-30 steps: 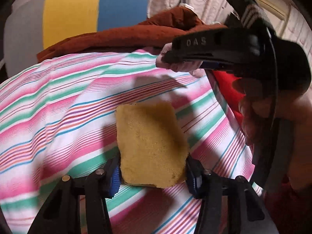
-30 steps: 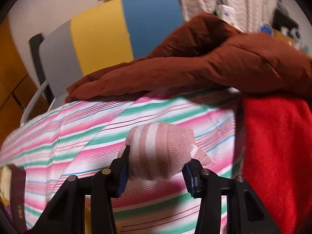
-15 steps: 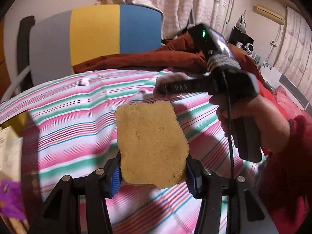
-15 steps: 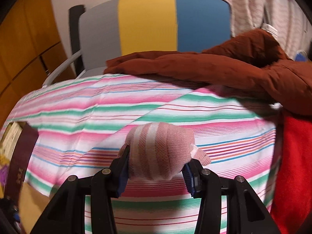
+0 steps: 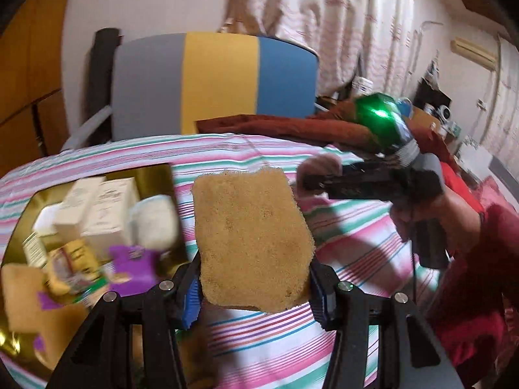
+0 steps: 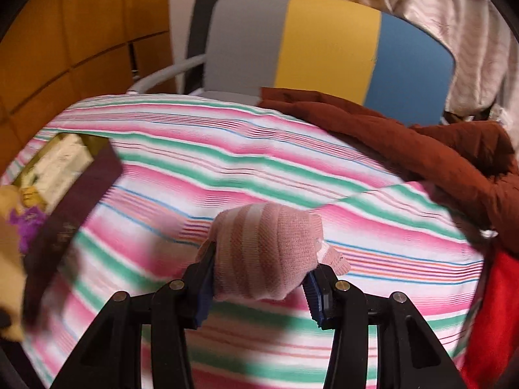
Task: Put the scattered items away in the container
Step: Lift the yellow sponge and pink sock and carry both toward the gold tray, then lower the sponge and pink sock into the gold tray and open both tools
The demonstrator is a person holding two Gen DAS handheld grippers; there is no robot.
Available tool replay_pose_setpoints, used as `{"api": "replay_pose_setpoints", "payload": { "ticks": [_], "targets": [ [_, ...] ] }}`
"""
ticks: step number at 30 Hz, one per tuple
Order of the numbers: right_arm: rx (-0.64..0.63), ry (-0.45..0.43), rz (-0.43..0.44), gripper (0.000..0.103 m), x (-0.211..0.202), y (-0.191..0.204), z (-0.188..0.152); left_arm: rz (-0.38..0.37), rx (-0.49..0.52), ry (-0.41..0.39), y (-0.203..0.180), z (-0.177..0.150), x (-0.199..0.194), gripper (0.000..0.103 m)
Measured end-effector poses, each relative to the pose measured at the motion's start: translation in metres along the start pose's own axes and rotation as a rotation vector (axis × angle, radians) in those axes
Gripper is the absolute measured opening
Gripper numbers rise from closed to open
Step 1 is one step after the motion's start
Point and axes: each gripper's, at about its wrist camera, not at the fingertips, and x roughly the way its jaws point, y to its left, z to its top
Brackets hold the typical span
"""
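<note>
Yellow sponge [image 5: 253, 240] is pinched by L gripper [image 5: 253, 288], pink sock [image 6: 262, 256] by R gripper [image 6: 259, 291]; carry step; next, both dropped in gold box [image 5: 155, 175], left of frame.

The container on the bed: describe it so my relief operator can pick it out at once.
Start from the pink, green and white striped bedsheet; at its left edge sits a shallow rectangular box with a shiny gold inside and a dark maroon outer wall. It already holds cream cartons and a purple packet, and nothing else nearby is gold.
</note>
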Motion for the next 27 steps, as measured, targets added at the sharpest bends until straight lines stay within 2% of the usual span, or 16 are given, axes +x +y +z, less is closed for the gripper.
{"api": "replay_pose_setpoints", "payload": {
  "ticks": [7,13,21,27],
  "targets": [
    [-0.032,-0.045,0.133,0.048,-0.029,0.068,0.008,0.086,-0.082,-0.058,0.052,-0.003,-0.027,0.054],
    [-0.056,-0.084,0.253,0.049,-0.047,0.129,0.019,0.151,-0.193,-0.098,0.114,0.007,-0.042,0.054],
    [-0.151,-0.074,0.341,0.049,-0.044,0.212,0.025,0.205,-0.299,-0.058,0.197,0.028,-0.029,0.054],
    [-0.203,-0.052,0.364,0.053,-0.028,0.253,0.034,0.208,-0.366,-0.007,0.232,0.039,-0.008,0.055]
  ]
}}
